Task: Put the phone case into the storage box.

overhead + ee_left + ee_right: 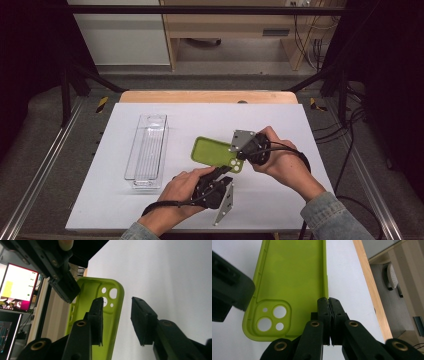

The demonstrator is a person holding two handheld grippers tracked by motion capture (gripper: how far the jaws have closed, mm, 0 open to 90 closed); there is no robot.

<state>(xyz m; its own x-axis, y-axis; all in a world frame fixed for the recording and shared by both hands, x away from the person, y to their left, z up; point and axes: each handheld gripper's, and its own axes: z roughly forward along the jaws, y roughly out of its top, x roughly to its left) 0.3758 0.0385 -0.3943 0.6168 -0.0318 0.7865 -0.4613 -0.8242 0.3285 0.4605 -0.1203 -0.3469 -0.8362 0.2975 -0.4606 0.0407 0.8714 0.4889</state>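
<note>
- Above the middle of the white tabletop (280, 200), I see the lime-green soft plastic phone case with round camera holes (212, 151) held off the surface, tilted, its hollow side turned toward the cameras.
- My right hand-held gripper (239, 156) has its jaws pressed together on the thin side wall of the case, next to the corner with the camera holes; the right gripper view shows the wall (325, 287) running into the closed pads.
- My left hand-held gripper (220, 174) sits just below the case, at the same camera-hole end. In the left gripper view its jaws straddle the case's rim (120, 302), one jaw in front of the hollow, the other on the outer side, with a gap showing on that side, so they are not clamping it.
- At the left of the tabletop, well apart from both hands, lies a long clear plastic tray (146, 150), lengthwise away from me.
</note>
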